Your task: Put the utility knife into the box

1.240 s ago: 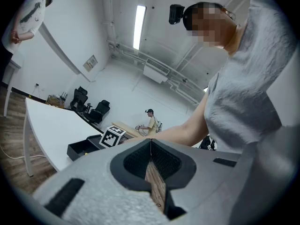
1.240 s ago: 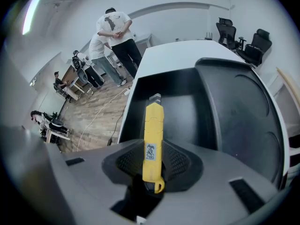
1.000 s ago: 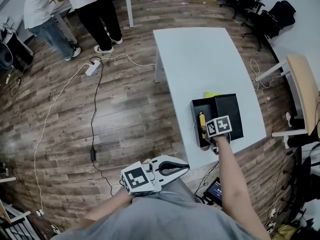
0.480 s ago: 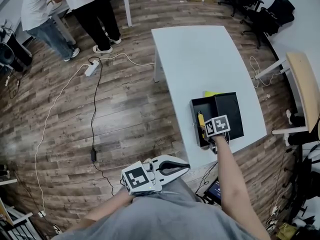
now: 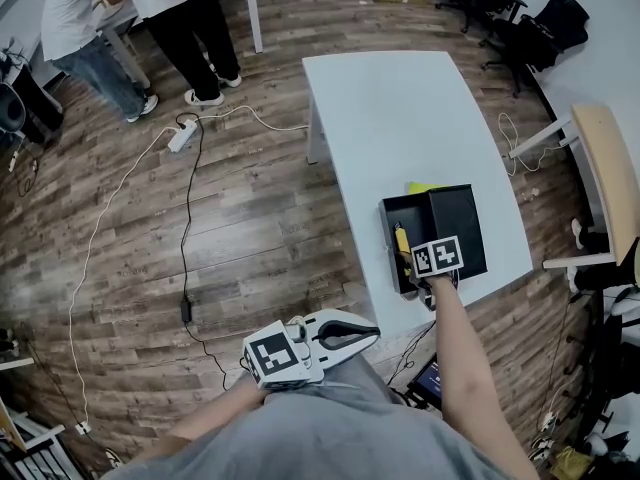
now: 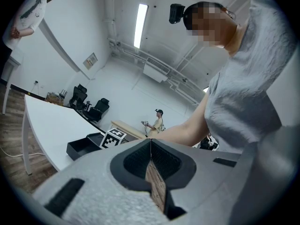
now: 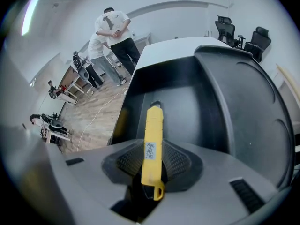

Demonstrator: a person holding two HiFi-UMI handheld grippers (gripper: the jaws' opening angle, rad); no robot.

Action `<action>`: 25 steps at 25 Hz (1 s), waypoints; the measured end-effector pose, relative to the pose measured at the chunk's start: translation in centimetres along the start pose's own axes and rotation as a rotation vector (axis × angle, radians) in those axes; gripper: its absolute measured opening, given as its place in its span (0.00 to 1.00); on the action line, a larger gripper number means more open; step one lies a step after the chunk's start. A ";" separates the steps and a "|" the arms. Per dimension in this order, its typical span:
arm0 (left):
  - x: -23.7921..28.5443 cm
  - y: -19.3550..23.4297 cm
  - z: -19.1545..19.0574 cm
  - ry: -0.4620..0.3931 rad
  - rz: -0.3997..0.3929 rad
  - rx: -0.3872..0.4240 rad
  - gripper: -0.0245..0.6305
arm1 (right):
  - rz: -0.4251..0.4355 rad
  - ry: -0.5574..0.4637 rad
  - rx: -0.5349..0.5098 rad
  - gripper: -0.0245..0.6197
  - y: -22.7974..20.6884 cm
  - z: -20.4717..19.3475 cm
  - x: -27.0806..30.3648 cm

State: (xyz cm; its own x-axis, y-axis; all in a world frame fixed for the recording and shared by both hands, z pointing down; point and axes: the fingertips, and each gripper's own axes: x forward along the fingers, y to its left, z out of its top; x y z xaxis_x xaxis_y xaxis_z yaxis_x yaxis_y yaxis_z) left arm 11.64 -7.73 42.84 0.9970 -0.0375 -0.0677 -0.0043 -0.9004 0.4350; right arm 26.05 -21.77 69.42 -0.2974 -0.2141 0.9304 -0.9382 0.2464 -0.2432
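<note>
A yellow utility knife [image 7: 152,144] sits clamped between the pads of my right gripper [image 7: 153,162]. Its tip points down into the open black box [image 7: 187,97], above the box floor. In the head view the right gripper [image 5: 408,256] hangs over the left half of the box [image 5: 388,220] near the white table's front edge, and the knife [image 5: 402,240] shows as a yellow streak inside it. The box lid [image 5: 460,226] lies open to the right. My left gripper [image 5: 372,336] is held off the table near my body, jaws together and empty. In its own view the left gripper [image 6: 151,165] looks level toward the box [image 6: 82,146].
The white table [image 5: 400,108] is bare beyond the box, apart from a yellow item [image 5: 420,188] behind it. Two people [image 5: 180,8] stand at the far left. A power strip and cable [image 5: 185,136] lie on the wood floor. A wooden bench [image 5: 610,178] stands to the right.
</note>
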 end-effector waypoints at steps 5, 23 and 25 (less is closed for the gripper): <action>-0.1 -0.1 -0.2 0.002 -0.007 0.011 0.07 | 0.005 -0.005 -0.008 0.23 0.2 0.0 0.0; -0.3 -0.7 -0.7 0.010 -0.007 0.016 0.06 | -0.017 -0.040 -0.033 0.26 0.5 0.5 -0.5; -0.3 -0.8 -0.6 0.012 -0.008 0.017 0.07 | -0.011 -0.068 -0.022 0.26 0.6 0.9 -0.9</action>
State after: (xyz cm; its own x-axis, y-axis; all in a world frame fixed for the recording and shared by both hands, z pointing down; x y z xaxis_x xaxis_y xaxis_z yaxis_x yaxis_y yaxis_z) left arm 11.39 -6.73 43.06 0.9978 -0.0256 -0.0604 0.0021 -0.9078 0.4194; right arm 25.56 -22.28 68.16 -0.2995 -0.2800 0.9121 -0.9374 0.2644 -0.2267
